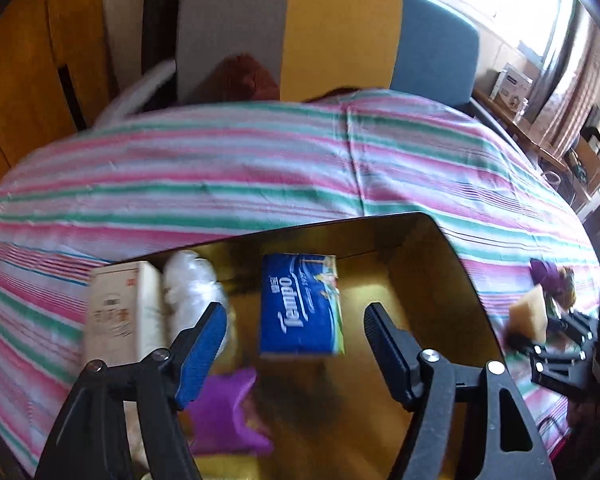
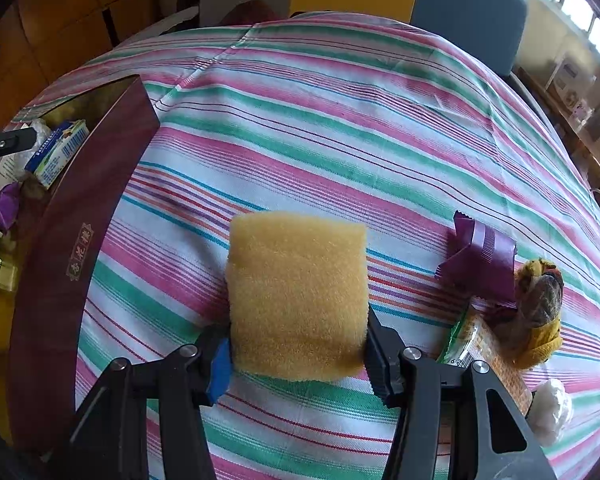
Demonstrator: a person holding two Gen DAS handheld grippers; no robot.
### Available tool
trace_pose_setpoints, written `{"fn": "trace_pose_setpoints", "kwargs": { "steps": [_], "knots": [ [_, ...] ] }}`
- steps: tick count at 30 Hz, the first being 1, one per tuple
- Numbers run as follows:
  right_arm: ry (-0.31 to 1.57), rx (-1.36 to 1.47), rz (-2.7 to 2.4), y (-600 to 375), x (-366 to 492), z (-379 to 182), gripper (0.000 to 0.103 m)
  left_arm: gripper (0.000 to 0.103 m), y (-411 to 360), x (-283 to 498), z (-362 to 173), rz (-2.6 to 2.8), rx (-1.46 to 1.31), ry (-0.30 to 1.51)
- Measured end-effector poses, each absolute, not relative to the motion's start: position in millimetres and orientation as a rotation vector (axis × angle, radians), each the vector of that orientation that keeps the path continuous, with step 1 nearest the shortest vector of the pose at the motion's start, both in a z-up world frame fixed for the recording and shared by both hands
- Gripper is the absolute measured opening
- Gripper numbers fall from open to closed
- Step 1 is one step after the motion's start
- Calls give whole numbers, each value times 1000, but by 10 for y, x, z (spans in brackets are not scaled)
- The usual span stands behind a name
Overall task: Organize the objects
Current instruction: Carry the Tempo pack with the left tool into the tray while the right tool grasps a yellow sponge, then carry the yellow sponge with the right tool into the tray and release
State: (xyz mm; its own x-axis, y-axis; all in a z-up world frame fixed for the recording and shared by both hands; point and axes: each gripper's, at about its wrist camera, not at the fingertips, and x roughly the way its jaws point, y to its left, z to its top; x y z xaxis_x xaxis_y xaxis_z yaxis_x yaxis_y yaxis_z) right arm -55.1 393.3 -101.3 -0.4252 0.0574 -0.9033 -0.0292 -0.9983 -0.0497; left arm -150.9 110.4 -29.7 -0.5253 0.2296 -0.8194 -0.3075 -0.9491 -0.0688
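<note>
My left gripper (image 1: 296, 320) is open and empty, above a dark box with a gold inside (image 1: 432, 280). In the box lie a blue Tempo tissue pack (image 1: 302, 306), a cream carton (image 1: 120, 308), a white plastic wad (image 1: 192, 284) and a purple wrapper (image 1: 224, 412). My right gripper (image 2: 298, 340) is shut on a yellow sponge (image 2: 298, 296) and holds it over the striped tablecloth (image 2: 340, 120), to the right of the box (image 2: 72, 240). The sponge also shows at the right of the left wrist view (image 1: 530, 316).
On the cloth to the right of the sponge lie a purple wrapper (image 2: 480, 258), a yellow and brown soft toy (image 2: 540, 304), an orange and green snack packet (image 2: 488, 352) and a white wad (image 2: 550, 408). Chairs in grey, yellow and blue (image 1: 340, 32) stand behind the table.
</note>
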Motion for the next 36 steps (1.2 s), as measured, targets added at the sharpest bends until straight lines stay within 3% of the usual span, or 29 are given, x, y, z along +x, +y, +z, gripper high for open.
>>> {"fn": "trace_pose_setpoints", "kwargs": {
  "steps": [15, 36],
  "knots": [
    [-77, -1611, 2624, 3889, -534, -1015, 54, 79, 774, -483, 59, 2545, -1200, 81],
    [-31, -1527, 2564, 3864, -508, -1008, 53, 79, 341, -308, -55, 2549, -1218, -58]
  ]
}}
